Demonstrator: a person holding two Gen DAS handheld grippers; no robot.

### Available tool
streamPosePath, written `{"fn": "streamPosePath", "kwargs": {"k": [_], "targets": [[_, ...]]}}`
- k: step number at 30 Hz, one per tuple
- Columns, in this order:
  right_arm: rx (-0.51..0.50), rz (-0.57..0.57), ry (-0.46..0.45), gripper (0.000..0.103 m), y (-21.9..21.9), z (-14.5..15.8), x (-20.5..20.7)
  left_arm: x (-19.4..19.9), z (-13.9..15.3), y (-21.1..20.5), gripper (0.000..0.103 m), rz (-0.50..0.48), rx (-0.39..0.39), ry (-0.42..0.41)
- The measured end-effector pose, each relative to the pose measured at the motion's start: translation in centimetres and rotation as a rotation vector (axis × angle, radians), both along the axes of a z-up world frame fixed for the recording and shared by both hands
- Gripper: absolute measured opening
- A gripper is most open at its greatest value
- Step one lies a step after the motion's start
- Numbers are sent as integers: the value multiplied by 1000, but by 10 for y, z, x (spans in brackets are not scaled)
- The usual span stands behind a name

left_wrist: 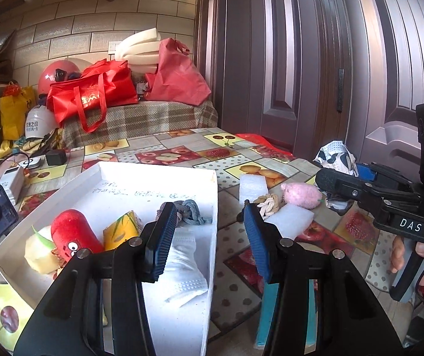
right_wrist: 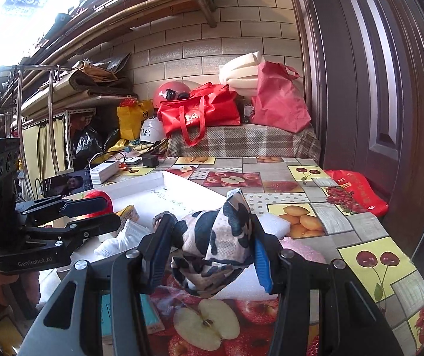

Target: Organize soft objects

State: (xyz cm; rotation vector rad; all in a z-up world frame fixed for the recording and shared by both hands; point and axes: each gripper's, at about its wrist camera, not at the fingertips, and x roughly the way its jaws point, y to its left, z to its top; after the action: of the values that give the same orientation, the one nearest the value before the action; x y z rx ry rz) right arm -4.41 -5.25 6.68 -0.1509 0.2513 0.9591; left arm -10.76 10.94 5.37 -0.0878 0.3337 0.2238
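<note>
Right gripper (right_wrist: 212,252) pinches a cow-print cloth (right_wrist: 221,237), lifted clear of the fruit-print tablecloth (right_wrist: 360,237) so it can be carried, presumably, towards the white box (left_wrist: 206,178). Left gripper (left_wrist: 209,234) hangs above the box's right wall, jaws spread with nothing between them, free to help. The box serves as the collecting place; it holds five soft items: one red plush toy (left_wrist: 72,234), one pale plush (left_wrist: 38,252), one yellow cushion block (left_wrist: 121,228), one grey knotted cord (left_wrist: 186,210), one white face mask (left_wrist: 182,270). Outside it lie two white foam blocks (left_wrist: 252,185), one beige rope knot (left_wrist: 267,203) and one pink plush (left_wrist: 299,194).
</note>
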Motion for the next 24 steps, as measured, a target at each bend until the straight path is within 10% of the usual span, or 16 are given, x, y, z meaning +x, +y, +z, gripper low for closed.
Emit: {"fn": "streamPosePath", "kwargs": {"k": [5,9,24], "targets": [[16,-13,34,50,-3,0,5,-4,-2,-5,49,-158,-46,62],[11,-10,59,50,-2,-1,9,-3,-9,-25,78,-240,-88,216],[19,15,84,50,-4,-1,9,42,-49,-70,72,-270,22,560]]}}
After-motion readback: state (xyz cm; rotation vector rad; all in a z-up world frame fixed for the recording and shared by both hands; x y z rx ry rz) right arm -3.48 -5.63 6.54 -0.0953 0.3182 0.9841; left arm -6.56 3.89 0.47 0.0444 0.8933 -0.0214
